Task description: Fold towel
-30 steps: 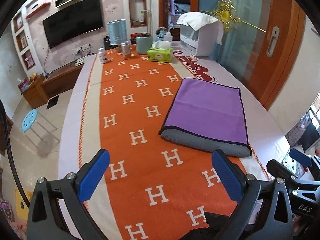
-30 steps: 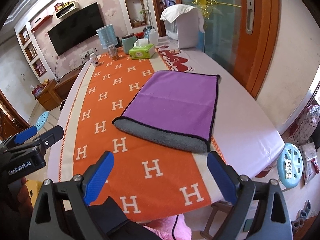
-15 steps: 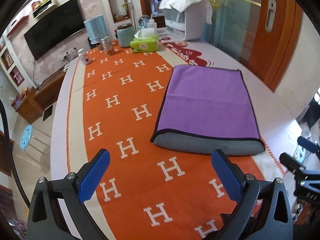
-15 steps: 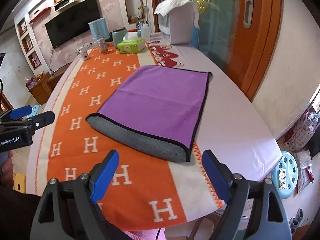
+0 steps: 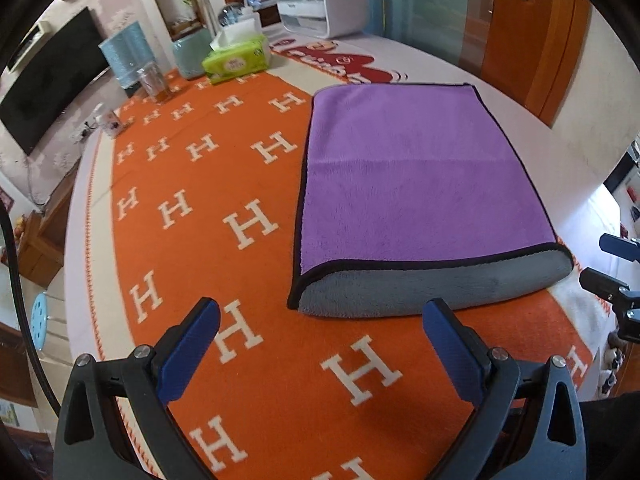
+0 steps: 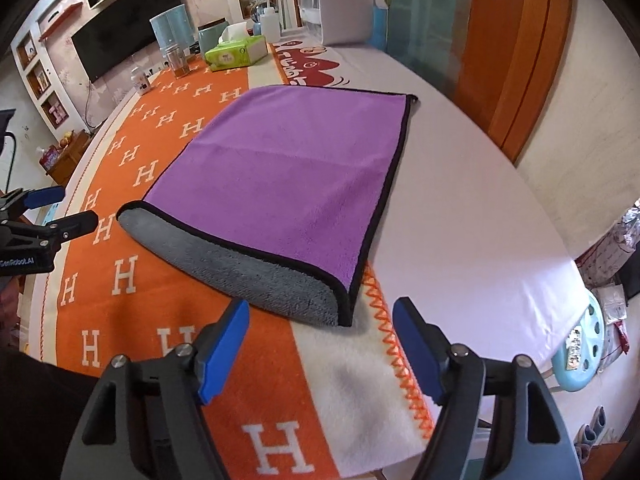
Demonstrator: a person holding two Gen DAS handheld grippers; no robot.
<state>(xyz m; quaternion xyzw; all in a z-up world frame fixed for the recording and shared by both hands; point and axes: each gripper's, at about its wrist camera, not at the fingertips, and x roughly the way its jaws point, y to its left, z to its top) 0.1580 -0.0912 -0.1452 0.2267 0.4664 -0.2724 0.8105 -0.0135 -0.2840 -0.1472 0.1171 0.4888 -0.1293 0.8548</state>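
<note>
Towel (image 5: 424, 184), purple on top with a grey underside and black trim, lies folded once on the table, partly on the orange H-patterned runner (image 5: 224, 240) and partly on the white tablecloth (image 6: 472, 208). Its rounded grey fold faces both cameras. The left gripper (image 5: 320, 332) hovers above the runner just short of the fold's left corner, its blue-padded jaws spread wide and holding nothing. The right gripper (image 6: 320, 336) sits just before the fold's right corner, jaws likewise wide apart and empty, over the runner's zigzag-stitched edge.

At the far end of the table stands a cluster of containers: a green tissue pack (image 6: 236, 53) with a white sheet sticking out of its top, a glass jar (image 6: 178, 61) with brownish contents at the bottom, a pale teal canister (image 5: 190, 58) whose inside is not visible, and a small white bottle (image 6: 141, 81). A white appliance (image 6: 346, 4) draped with a white cloth stands beyond them.
</note>
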